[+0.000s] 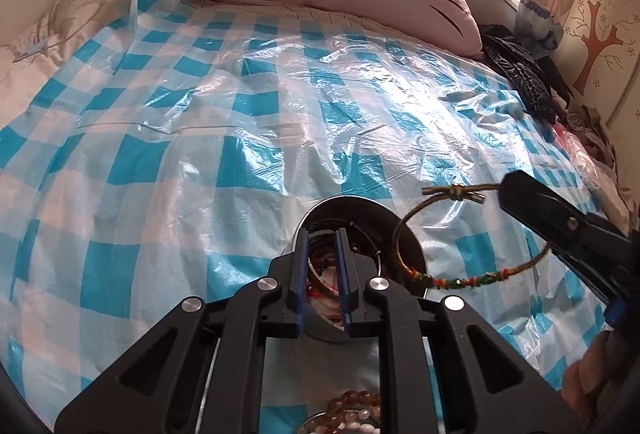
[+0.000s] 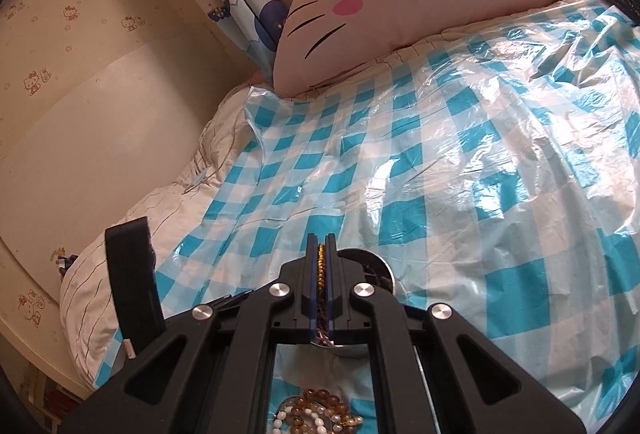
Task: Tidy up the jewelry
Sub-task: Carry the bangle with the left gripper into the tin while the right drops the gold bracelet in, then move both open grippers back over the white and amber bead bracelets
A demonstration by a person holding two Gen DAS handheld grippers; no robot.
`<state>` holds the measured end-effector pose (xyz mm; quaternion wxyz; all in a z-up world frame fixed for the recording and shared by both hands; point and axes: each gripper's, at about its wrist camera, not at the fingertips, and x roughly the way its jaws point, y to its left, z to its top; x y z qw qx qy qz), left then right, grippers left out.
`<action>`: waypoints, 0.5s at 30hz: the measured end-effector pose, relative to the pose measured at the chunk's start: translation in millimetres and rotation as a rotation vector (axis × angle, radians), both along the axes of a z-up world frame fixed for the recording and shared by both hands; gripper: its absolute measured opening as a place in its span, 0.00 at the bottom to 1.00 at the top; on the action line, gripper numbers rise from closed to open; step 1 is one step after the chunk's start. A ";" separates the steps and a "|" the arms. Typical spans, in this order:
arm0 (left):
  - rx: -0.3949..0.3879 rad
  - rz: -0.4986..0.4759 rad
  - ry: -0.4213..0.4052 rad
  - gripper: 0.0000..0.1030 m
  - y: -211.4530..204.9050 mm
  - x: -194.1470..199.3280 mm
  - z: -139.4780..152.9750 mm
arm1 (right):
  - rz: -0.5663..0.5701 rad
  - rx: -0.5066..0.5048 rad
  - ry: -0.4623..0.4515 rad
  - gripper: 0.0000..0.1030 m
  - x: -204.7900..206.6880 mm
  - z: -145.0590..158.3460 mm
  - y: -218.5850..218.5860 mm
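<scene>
1. Jewelry is the job, and the piece in hand is the woven cord bracelet [image 1: 472, 234], a loop with a knotted slider at the top and red, green and yellow braid along the bottom.
2. Your right gripper [image 2: 321, 254] has its jaws pressed together on that bracelet; in the right wrist view the gold braid shows squeezed between the blue pads [image 2: 311, 266], and in the left wrist view the loop hangs free in the air from the gripper's tip.
3. Measured from the round metal tin [image 1: 360, 218] on the checked plastic sheet [image 1: 200, 153], the bracelet hangs just right of the tin and above it, its left arc overlapping the tin's rim in the left wrist view.
4. Your left gripper [image 1: 323, 254] is over the tin's mouth with its jaws a little apart and nothing clamped between them; bangles and cords lie in the tin below.
5. Nearer you than the tin, a heap of brown and white bead bracelets [image 2: 316, 410] waits on the sheet, not yet sorted.
6. Judging by this, you are in the carry step: one piece lifted and brought to the tin, not yet dropped in.
7. Next, centre the hanging loop over the tin's opening, lower it until the braid clears the rim, then part the right jaws.
8. Draw the left gripper off the opening first, or the loop may snag on its fingers.
</scene>
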<state>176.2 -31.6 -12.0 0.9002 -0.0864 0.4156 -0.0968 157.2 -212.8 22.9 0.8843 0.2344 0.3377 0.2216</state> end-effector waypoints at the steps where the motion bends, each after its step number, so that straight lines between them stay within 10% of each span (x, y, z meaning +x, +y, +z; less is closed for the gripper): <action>1: -0.003 0.018 -0.008 0.19 7.6 -7.9 0.5 | 0.016 0.045 0.009 0.04 4.4 -4.7 3.0; 3: -0.022 0.066 -0.010 0.29 23.7 -24.5 -0.9 | 0.038 0.107 0.043 0.04 14.0 -18.3 9.0; 5: -0.038 0.110 -0.004 0.34 36.7 -42.6 -4.9 | -0.015 -0.068 0.104 0.08 24.5 -32.1 23.4; 8: -0.035 0.146 0.007 0.37 44.2 -67.5 -12.4 | -0.089 -0.136 0.095 0.34 13.9 -39.6 20.0; 15: -0.029 0.150 0.021 0.49 33.8 -102.6 -21.2 | -0.120 -0.152 0.084 0.36 -43.1 -38.3 -8.8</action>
